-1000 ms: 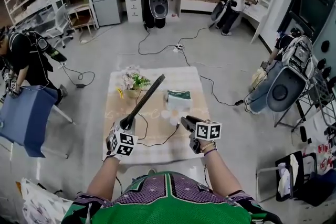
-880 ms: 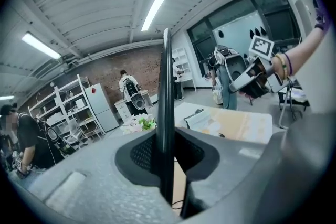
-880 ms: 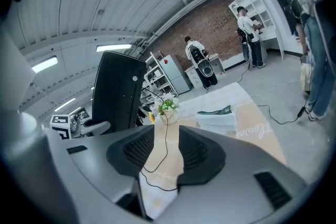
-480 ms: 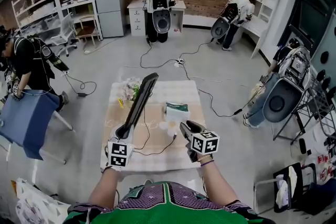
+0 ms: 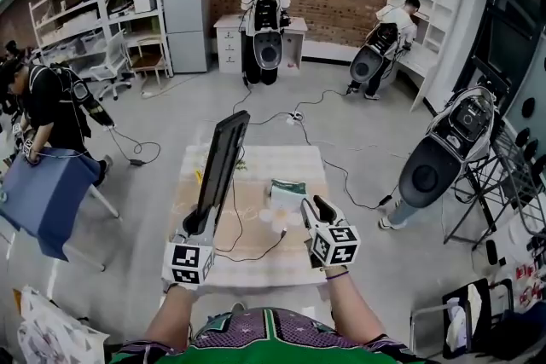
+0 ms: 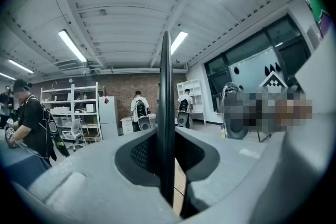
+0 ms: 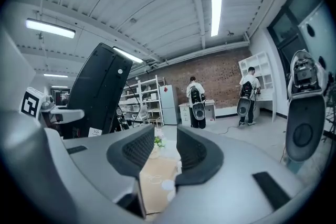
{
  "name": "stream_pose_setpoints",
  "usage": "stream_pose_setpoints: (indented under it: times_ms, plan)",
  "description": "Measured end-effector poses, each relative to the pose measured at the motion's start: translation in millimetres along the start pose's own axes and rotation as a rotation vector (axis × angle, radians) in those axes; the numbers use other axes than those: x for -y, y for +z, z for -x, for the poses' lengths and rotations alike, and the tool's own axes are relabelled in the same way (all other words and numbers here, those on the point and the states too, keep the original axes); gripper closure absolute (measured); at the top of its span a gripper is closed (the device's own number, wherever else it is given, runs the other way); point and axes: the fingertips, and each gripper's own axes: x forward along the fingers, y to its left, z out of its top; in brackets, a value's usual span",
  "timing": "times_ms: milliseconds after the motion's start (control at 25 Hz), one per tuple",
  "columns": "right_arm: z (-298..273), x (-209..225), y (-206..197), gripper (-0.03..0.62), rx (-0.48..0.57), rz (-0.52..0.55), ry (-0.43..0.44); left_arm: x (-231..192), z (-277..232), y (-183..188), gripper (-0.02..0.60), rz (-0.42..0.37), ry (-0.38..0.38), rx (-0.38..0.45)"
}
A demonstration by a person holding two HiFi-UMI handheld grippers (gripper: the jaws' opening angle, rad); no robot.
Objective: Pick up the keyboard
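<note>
- Since the earlier frame both grippers have risen. The keyboard [image 5: 221,164], which slanted low over the table [image 5: 256,202], now stands steeper and higher, and in the head view its far end reaches past the table's far edge.
- The left gripper [image 5: 199,223] is clamped on the keyboard's near end. In its own view the thin black edge [image 6: 166,113] runs straight up between the pressed jaws [image 6: 167,157].
- The right gripper [image 5: 314,205] is beside it, apart from the keyboard. Its jaws stand apart with nothing between them [image 7: 165,152], and only the table shows through the gap. The keyboard's dark back [image 7: 100,89] rises at the left of this view.
- A black cable [image 5: 260,255] trails from the keyboard down onto the table.
- A green-and-white box [image 5: 288,192] lies on the table just beyond the right gripper.
- A person [image 5: 47,102] stands at the left by a blue seat [image 5: 38,192].
- Far off, one person [image 5: 267,17] is at a desk by the brick wall and another [image 5: 394,34] is at the white shelves.
</note>
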Motion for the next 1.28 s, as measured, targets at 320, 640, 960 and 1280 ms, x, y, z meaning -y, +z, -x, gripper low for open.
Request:
stream_pose_setpoints:
  times_ms: [320,640,960,1280]
  plan:
    - [12,-10,25,0.529,0.082,0.040,-0.014,-12,14,14,0.511,0.020,0.026,0.062]
    - [14,-17,36,0.586,0.106,0.064,-0.013,-22,19,22,0.511,0.032,0.044,0.088]
    - [16,-19,45,0.592,0.107,0.089,-0.020,-29,19,28,0.511,0.051,0.055,0.103]
    - [22,-14,47,0.594,0.096,0.100,-0.043,-28,17,30,0.510,0.056,0.046,0.114]
